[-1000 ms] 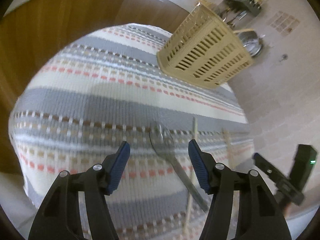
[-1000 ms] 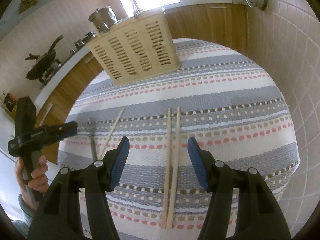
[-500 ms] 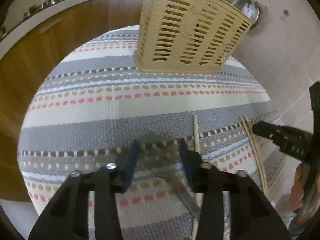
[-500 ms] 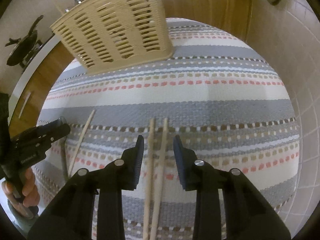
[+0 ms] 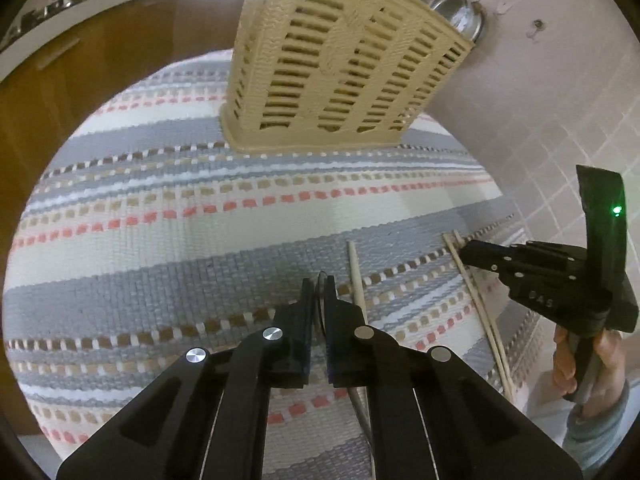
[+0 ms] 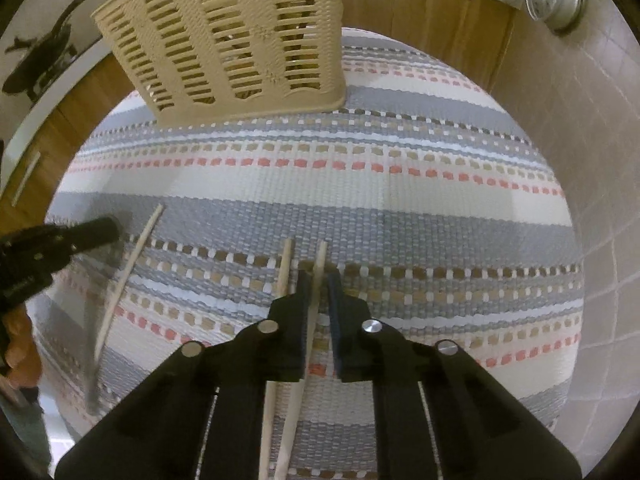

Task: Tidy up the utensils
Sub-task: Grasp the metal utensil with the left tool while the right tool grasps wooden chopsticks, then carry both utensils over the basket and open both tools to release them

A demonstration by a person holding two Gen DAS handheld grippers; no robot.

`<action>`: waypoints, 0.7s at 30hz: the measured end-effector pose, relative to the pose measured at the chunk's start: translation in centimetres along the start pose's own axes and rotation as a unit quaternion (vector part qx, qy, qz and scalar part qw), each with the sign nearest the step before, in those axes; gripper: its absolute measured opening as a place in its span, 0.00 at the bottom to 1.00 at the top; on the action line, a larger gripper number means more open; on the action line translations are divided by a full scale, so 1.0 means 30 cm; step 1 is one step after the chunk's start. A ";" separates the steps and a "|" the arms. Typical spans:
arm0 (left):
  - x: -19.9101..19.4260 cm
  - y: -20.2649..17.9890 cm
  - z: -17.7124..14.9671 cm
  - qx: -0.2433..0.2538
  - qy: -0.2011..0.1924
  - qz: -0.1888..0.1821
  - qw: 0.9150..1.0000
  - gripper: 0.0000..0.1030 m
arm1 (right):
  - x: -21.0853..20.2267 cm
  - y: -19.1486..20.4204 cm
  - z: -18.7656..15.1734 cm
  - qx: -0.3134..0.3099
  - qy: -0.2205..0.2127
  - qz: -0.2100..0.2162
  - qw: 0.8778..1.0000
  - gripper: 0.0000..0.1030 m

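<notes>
Fingers of left gripper (image 5: 319, 286) clenched on spoon (image 5: 319, 280) on striped tabletop cloth (image 5: 160, 240); right gripper (image 6: 319, 280) clenched on one chopstick (image 6: 319, 256) (its twin (image 6: 285, 268) lies just left). Beige basket (image 6: 240, 40) stands far.

The left gripper (image 5: 319, 280) covers the metal utensil (image 5: 359, 407) it pinches, so whether that is a spoon or fork stays unclear. The chopsticks (image 6: 294, 400) under the right gripper (image 6: 319, 276) run off the bottom edge. The basket (image 6: 236, 36) is cut at the top; its contents are dim behind the slats. A hand (image 6: 18, 356) at left is blurred.
</notes>
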State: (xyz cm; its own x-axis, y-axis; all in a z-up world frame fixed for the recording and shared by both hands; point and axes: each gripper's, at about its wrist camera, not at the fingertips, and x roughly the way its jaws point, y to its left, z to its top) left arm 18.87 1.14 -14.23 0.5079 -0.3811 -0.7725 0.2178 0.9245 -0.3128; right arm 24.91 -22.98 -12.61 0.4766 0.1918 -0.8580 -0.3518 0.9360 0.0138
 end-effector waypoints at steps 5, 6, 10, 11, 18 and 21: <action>-0.081 -0.021 -0.002 0.026 -0.041 -0.019 0.999 0.03 | -0.031 0.011 -0.016 0.005 -0.023 0.029 0.999 0.04; -0.100 -0.019 -0.003 0.030 -0.047 -0.019 0.998 0.03 | -0.054 0.013 -0.017 0.006 -0.033 0.026 0.999 0.04; -0.175 -0.026 0.006 0.038 -0.077 -0.028 0.996 0.03 | -0.162 0.028 -0.018 -0.007 -0.074 0.028 0.997 0.04; -0.199 -0.031 0.009 0.041 -0.090 -0.029 0.995 0.03 | -0.187 0.033 -0.017 -0.007 -0.083 0.027 0.996 0.04; -0.369 -0.103 0.026 0.074 -0.195 0.011 0.978 0.03 | -0.391 0.045 0.008 0.007 -0.187 0.032 0.982 0.04; -0.425 -0.150 0.054 0.091 -0.231 0.051 0.967 0.03 | -0.474 0.056 0.025 0.018 -0.229 0.025 0.973 0.04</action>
State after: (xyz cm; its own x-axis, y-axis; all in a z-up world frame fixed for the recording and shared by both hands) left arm 12.77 1.83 -2.08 0.8438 -0.2896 -0.4519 0.2685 0.9568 -0.1119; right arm 18.16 -23.92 -0.01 0.7716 0.3411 -0.5369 -0.3596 0.9302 0.0743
